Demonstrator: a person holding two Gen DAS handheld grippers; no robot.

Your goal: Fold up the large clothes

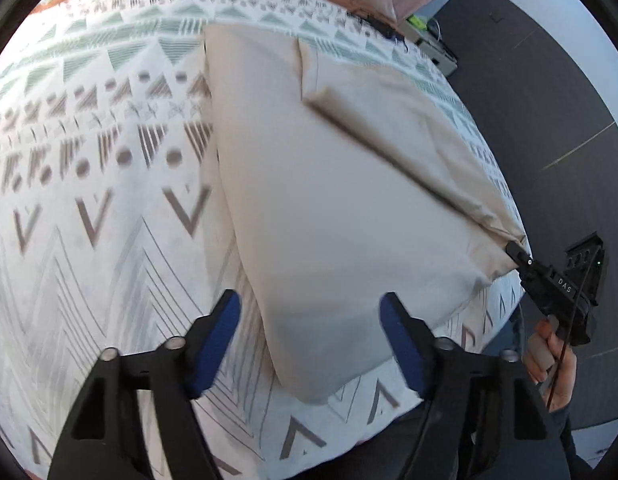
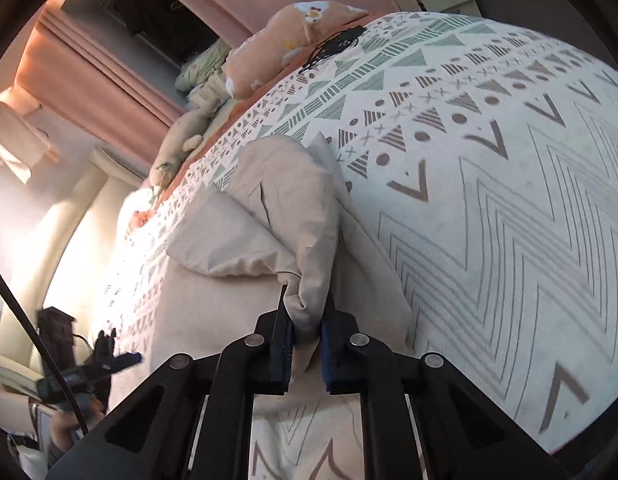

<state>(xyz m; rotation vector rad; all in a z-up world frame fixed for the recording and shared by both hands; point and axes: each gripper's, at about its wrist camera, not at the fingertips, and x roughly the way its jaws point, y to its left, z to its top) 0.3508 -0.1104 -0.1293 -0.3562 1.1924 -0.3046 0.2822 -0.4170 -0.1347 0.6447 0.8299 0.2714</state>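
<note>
The beige garment [image 1: 329, 200] looked soft and limp; the right hand-held gripper [image 2: 305, 332] clamped its bunched corner, the left hand-held gripper [image 1: 309, 344] gaped, probably empty.

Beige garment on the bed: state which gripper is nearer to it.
Right. The right gripper is clamped on a corner of the beige garment; the left gripper hangs open above its near edge, not touching.

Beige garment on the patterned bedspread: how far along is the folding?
Done: one flap of the beige cloth garment already lies folded diagonally. In hand: the right gripper pinches a bunched corner; the left gripper hovers open over the near edge. Left: remaining folds.
</note>
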